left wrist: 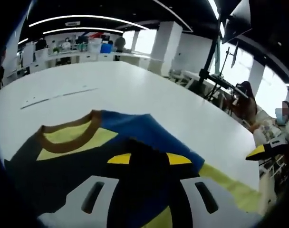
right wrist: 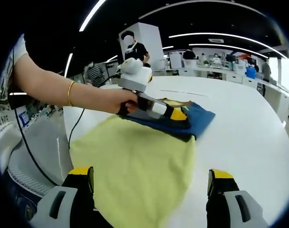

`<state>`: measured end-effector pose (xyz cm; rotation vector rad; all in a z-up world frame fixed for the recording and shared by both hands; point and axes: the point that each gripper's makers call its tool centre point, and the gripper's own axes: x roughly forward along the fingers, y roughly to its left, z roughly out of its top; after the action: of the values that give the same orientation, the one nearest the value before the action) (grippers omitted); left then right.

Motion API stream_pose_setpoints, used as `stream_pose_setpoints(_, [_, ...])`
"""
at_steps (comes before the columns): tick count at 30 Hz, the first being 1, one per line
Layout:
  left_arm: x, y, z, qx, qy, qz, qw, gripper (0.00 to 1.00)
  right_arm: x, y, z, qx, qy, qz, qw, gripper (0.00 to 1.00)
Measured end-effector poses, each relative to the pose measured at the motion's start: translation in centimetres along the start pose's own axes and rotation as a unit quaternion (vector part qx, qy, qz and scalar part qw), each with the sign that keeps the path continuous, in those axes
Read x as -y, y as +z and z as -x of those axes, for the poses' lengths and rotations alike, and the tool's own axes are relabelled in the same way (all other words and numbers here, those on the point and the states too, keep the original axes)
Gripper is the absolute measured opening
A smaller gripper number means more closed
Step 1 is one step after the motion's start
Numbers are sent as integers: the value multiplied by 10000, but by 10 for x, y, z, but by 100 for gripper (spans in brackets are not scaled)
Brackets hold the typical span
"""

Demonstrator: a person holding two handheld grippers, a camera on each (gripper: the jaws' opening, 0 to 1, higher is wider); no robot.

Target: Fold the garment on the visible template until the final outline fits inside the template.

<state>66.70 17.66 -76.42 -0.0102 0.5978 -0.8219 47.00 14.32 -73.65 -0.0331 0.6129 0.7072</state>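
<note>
Big open-plan office, long ceiling light strips, smooth white worktop point(right wrist: 258, 128). The soft yellow-and-blue shirt point(right wrist: 135, 161) lies flat on it, brown ribbed collar point(left wrist: 68, 137) at the far end. The left hand-held gripper point(right wrist: 175, 114) is clamped on the folded blue part. The right hand-held gripper point(right wrist: 149, 183) hovers spread wide over the yellow fabric, gripping nothing.

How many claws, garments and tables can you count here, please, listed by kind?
Claws: 2, the left claw and the right claw
T-shirt: 1, yellow and blue
White table: 1
Total: 4
</note>
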Motion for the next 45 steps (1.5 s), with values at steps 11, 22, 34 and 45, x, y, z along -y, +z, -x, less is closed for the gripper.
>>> stream_pose_setpoints(11, [9,1,-10,-62,-125,-175,9997,22,1,0,1,26,-35,-9,10000,99])
stream_pose_setpoints(22, [9,16,10,277,-126,-378,9988,50,-4,5,-2,56,64,77,9999,99])
stream_pose_setpoints(34, [4,23,57,576,-327,-703,9953,79,-9,13,-3,66,246,200,9995,99])
stream_pose_setpoints(45, [-6,4,110,693,-322,-579,9954,94,-17,17,-1,65,511,223,9984,99])
